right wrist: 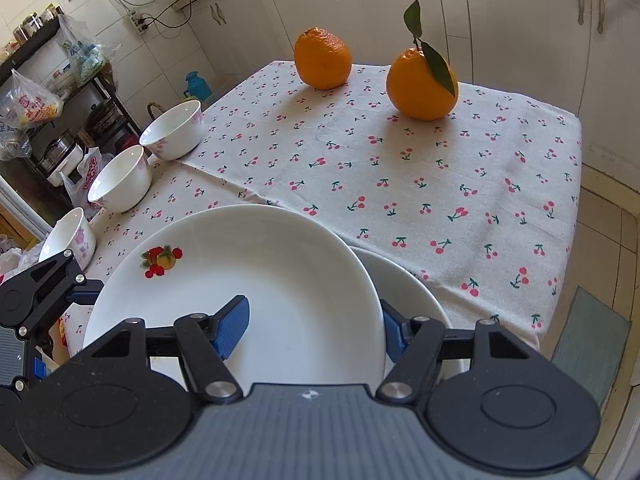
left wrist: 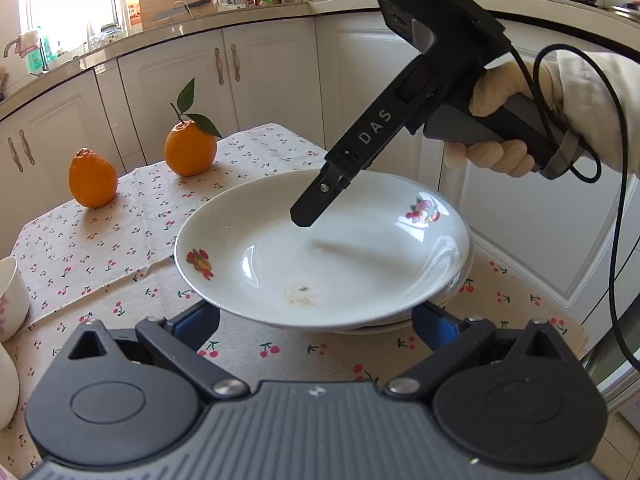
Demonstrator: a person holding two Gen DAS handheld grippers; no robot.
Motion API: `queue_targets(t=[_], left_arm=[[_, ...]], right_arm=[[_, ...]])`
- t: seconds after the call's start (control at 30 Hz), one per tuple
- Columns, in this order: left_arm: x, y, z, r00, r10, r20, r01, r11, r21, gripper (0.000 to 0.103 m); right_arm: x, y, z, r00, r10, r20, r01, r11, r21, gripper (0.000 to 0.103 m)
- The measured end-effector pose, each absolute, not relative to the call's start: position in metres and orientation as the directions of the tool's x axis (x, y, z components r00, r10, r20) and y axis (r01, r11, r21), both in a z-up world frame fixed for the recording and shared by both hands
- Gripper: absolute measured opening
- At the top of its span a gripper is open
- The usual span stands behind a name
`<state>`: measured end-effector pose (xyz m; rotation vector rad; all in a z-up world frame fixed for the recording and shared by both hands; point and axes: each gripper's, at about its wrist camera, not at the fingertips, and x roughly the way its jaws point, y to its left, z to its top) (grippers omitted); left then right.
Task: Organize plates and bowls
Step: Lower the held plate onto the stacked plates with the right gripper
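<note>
A white plate with fruit decals point(left wrist: 320, 248) lies on top of another white plate point(left wrist: 448, 300) on the cherry-print cloth. In the right wrist view the top plate point(right wrist: 240, 280) sits tilted over the lower plate point(right wrist: 404, 292). My right gripper point(right wrist: 316, 328) is open, one blue finger point(right wrist: 232, 328) inside the top plate and the other outside its rim. In the left wrist view its tip point(left wrist: 306, 214) hangs over the plate. My left gripper point(left wrist: 316, 324) is open, fingers at the near rim. Three white bowls point(right wrist: 120, 178) stand in a row at the table's left edge.
Two oranges point(right wrist: 324, 58) point(right wrist: 422, 84) sit on the far part of the tablecloth point(right wrist: 400, 184). White cabinets point(left wrist: 260, 80) and a cluttered counter stand behind. A rack with bags point(right wrist: 36, 108) is at the left. The table's right edge point(right wrist: 560, 272) drops to tiled floor.
</note>
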<state>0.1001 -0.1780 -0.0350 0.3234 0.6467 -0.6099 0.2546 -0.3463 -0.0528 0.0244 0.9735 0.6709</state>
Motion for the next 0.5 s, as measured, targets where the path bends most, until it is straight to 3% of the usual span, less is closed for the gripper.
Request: queue_targets(t=[0.5], left_arm=[[0.104,-0.188,-0.042,0.604,-0.462,-0.649,0.659,0.748,0.080,0.101]], right_arm=[[0.244,-0.368,-0.059,0.412,0.490,-0.769,-0.454,0.841,0.293,0.073]])
